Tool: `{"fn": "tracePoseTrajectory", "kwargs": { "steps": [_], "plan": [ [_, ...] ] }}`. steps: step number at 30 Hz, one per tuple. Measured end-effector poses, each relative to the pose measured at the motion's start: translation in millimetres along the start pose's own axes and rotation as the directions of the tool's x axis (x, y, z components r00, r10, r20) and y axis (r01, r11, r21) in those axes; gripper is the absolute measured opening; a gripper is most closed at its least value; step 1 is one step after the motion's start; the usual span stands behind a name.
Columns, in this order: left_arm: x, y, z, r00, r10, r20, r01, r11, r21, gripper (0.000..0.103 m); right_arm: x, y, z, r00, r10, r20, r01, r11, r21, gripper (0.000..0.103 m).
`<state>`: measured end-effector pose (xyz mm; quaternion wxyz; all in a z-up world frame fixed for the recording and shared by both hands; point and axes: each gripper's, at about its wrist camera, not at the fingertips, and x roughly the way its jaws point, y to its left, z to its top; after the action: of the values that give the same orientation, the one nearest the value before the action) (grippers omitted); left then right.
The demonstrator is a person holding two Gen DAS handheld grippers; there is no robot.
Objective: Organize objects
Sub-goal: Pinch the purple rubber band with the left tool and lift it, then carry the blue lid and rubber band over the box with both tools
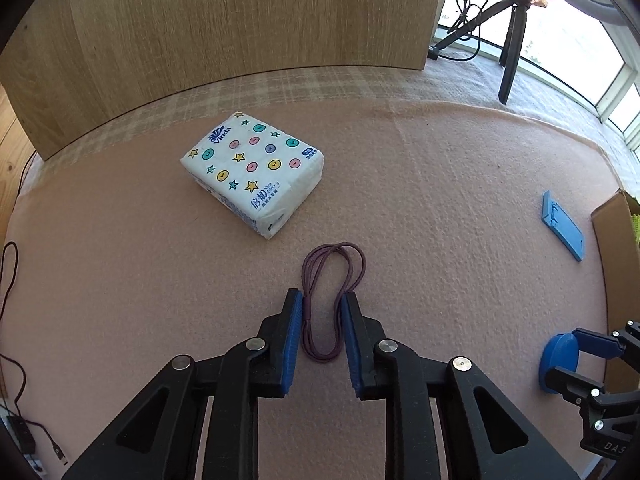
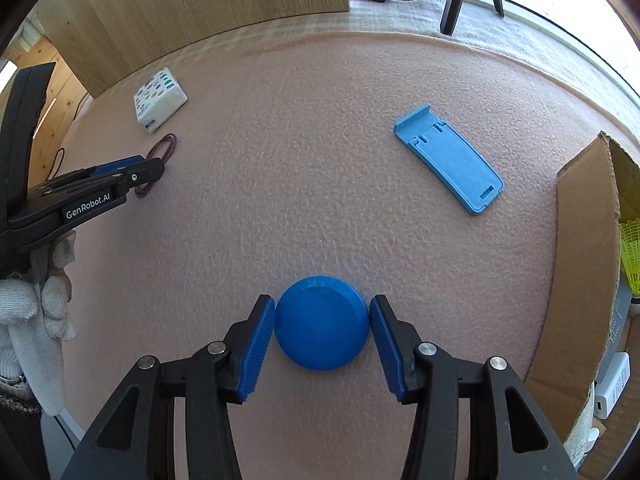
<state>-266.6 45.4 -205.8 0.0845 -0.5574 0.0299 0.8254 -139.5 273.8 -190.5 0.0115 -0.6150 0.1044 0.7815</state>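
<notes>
We see the purple hair tie (image 1: 334,300) lying on the pink mat (image 1: 440,208), squeezed narrow between the pads of our left gripper (image 1: 322,304), which press on both its sides. Our right gripper (image 2: 322,322) clasps the blue round disc (image 2: 321,323) at a middling width. Beyond lie a tissue pack (image 1: 252,172) and a light blue flat stand (image 2: 450,160); a cardboard box (image 2: 580,260) sits at the right, a wooden panel (image 1: 224,28) behind.

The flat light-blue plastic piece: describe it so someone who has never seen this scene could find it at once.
On the pink mat, look toward the cardboard box at its right edge. Just left of the box lies the light-blue plastic piece, alone and untouched. It is a paler, flat oblong with slots and a raised lip, unlike the round dark-blue disc.
</notes>
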Motion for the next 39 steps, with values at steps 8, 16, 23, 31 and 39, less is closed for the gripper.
{"fn": "tracePoseTrajectory", "kwargs": {
  "steps": [8, 16, 23, 31, 39],
  "plan": [
    [-4, 4, -8, 1.000, -0.030, 0.007, 0.030, 1.000, -0.007, 0.006, 5, 22, -10, 0.997, -0.073, -0.019, 0.070, 0.990, -0.121, 0.047],
    [-16, 10, -24, 0.998, -0.065, 0.017, 0.066, 0.997, -0.044, 0.006, 4, 24, -22, 0.997, -0.080, 0.014, 0.081, 0.988, -0.132, 0.046],
    [-43, 7, -36, 0.993, -0.100, 0.058, 0.103, 0.994, -0.048, 0.006, -15, 14, -25, 0.996, -0.051, 0.068, 0.057, 0.993, -0.099, 0.046],
    [-83, -21, -37, 0.982, -0.150, 0.116, 0.151, 0.989, 0.007, 0.006, -61, 1, -34, 0.986, -0.015, 0.166, 0.022, 0.999, -0.044, 0.046],
    [-111, -78, -32, 0.964, -0.221, 0.150, 0.207, 0.973, 0.102, 0.006, -109, -42, -55, 0.965, -0.034, 0.260, 0.022, 0.999, 0.049, 0.046]
  ]
}}
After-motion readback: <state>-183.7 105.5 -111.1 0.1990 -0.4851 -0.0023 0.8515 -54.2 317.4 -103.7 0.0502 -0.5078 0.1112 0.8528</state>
